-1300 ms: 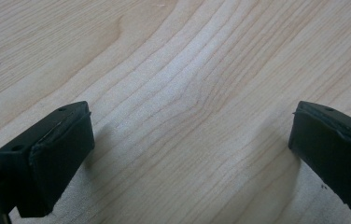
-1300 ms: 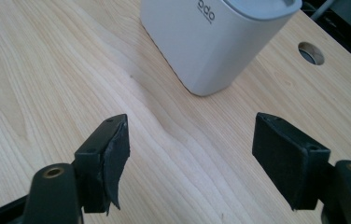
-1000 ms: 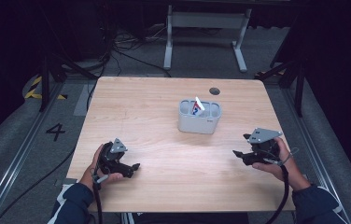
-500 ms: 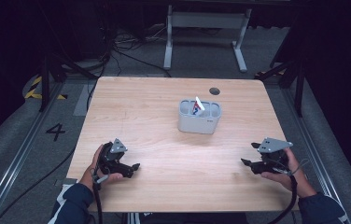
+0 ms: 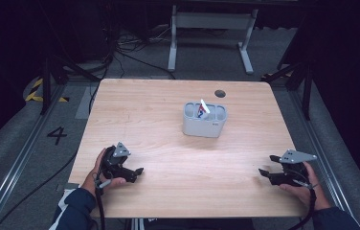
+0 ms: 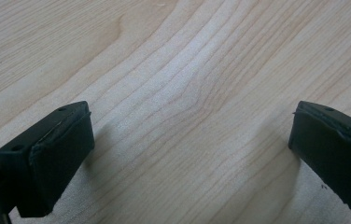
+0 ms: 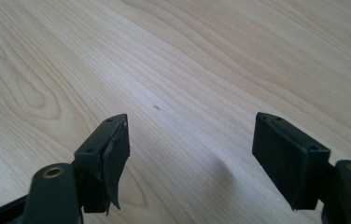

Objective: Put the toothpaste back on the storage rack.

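My left gripper (image 5: 135, 173) rests low on the wooden table (image 5: 168, 124) near its front left corner, open, with nothing between the jaws. In the left gripper view the gripper (image 6: 190, 154) has its jaws wide apart over bare wood. My right gripper (image 5: 265, 172) sits near the front right edge, also open and empty; in the right gripper view the gripper (image 7: 190, 149) has only wood grain between the jaws. A grey compartmented holder (image 5: 205, 120) stands mid-table toward the back, with a white, red and blue item (image 5: 203, 108) sticking up from it.
A dark round hole (image 5: 220, 93) marks the table near its back edge, right of centre. Beyond the table a grey metal frame (image 5: 211, 21) and cables lie on the dark floor. A floor marking "4" (image 5: 56, 135) is at the left.
The right gripper has moved back toward the person and down to the table's front right edge. The left gripper has stayed in place.
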Available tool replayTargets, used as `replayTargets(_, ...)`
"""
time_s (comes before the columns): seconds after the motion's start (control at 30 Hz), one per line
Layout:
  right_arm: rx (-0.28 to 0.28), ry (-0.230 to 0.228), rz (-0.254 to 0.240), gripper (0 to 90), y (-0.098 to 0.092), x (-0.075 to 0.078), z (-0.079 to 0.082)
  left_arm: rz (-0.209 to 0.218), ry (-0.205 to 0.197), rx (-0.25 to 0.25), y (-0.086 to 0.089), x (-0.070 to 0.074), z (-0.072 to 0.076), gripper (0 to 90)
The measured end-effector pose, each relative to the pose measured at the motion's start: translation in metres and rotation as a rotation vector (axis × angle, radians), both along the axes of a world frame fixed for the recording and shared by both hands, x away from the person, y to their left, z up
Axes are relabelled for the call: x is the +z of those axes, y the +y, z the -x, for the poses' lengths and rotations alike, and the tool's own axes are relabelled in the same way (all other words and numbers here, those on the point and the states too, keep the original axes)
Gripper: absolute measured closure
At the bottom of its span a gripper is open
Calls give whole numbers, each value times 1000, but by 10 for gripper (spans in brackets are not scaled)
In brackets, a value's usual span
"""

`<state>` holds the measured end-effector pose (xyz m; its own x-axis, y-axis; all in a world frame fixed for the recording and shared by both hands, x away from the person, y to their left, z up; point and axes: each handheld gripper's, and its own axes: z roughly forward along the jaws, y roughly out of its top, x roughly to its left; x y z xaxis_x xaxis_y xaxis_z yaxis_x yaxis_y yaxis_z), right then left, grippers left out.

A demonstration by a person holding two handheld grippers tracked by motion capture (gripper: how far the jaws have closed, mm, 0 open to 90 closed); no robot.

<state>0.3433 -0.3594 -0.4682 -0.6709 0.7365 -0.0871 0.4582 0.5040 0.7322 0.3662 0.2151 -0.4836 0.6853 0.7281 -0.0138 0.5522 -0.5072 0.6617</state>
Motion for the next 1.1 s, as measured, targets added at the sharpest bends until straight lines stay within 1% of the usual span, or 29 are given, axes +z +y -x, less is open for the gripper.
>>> replayTargets(0.03, -5, 0, 1, 284, -2, -2, 1, 0, 0, 0, 0, 0, 0, 5)
replayTargets(0.1, -8, 19, -18, 280, -7, -8, 2, -1, -2, 0, 0, 0, 0, 5)
replayTargets(0.17, -19, 30, -24, 270, -11, -14, 2, 0, 0, 0, 0, 0, 0, 5)
replayTargets(0.27, -39, 46, -78, 264, -16, -17, 4, 0, -1, 0, 0, 0, 0, 5)
replayTargets(0.3, -39, 44, -85, 261, -18, -18, 4, 0, 0, 0, 0, 0, 0, 5)
replayTargets(1.1, -52, 45, -83, 248, -17, -18, 4, 0, 2, 0, 0, 0, 0, 5)
